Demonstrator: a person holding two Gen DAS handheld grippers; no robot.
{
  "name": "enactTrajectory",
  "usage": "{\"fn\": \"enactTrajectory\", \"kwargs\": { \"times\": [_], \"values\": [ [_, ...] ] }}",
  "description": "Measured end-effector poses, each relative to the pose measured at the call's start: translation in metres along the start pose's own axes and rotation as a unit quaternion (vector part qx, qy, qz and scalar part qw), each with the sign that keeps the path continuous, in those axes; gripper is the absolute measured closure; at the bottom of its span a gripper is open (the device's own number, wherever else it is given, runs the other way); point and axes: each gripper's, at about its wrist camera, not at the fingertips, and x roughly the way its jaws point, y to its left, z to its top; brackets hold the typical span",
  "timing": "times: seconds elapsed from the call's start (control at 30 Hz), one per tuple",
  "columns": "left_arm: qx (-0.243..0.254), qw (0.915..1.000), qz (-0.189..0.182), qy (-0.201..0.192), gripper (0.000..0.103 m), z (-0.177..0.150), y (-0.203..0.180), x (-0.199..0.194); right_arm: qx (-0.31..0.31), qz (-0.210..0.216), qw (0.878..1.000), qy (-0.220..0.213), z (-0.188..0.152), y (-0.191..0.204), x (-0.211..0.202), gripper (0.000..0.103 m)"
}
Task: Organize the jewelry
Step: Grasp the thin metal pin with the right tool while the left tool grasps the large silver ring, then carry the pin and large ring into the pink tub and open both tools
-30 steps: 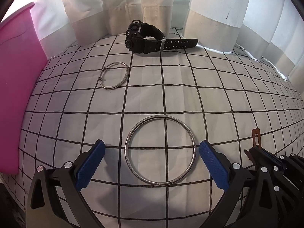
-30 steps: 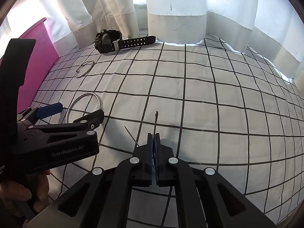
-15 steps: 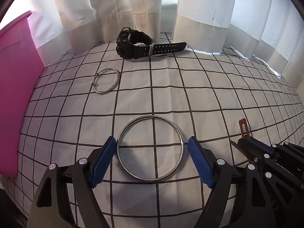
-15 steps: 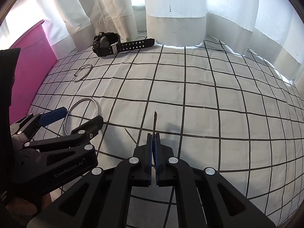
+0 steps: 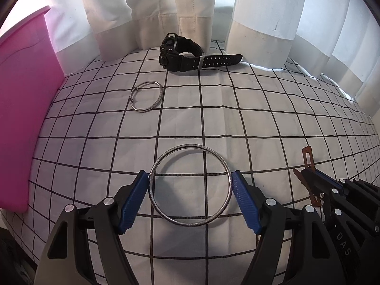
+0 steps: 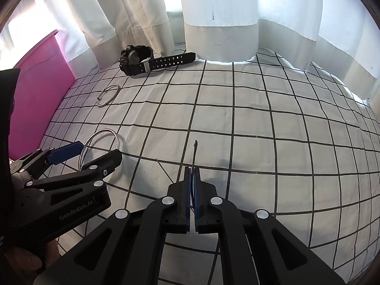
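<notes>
At the far left a pink bin (image 5: 21,109) stands against the edge of the grid-patterned cloth (image 5: 237,123). Just right of it, toward the back, a small silver bangle (image 5: 147,96) lies flat, and behind that a black watch (image 5: 187,57) rests on its side near the white curtain (image 5: 147,11), its strap pointing right. Nearer the camera, the left gripper (image 5: 191,199) sits low over the cloth with its jaws spread wide around a large silver bangle (image 5: 190,185); the blue pads (image 5: 133,201) stand touching or almost touching the ring's outer rim on both sides, and the ring lies flat on the cloth. To the right, the right gripper (image 6: 192,190) has its jaws pressed together on a thin brown hair clip (image 6: 195,152), which sticks forward from the fingertips above the cloth.
</notes>
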Motion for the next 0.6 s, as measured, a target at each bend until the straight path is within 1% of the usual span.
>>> {"fn": "enactTrajectory", "kwargs": {
  "times": [0.2,0.27,0.43,0.6],
  "values": [
    [-0.004,0.9999,0.011,-0.008,0.033,0.003,0.012,-0.014,0.013,0.01,1.0,-0.004,0.003,-0.004,-0.009,0.101],
    [-0.009,0.9998,0.009,-0.012,0.033,0.004,0.016,-0.02,0.01,0.01,1.0,-0.007,0.005,-0.003,-0.013,0.101],
    [-0.015,0.9993,0.005,-0.034,0.033,0.014,0.026,-0.042,-0.004,0.014,1.0,-0.022,0.015,0.006,-0.029,0.101],
    [-0.023,0.9976,0.005,-0.065,0.033,0.031,0.037,-0.075,-0.018,0.02,0.998,-0.05,0.036,0.017,-0.055,0.101]
  ]
}}
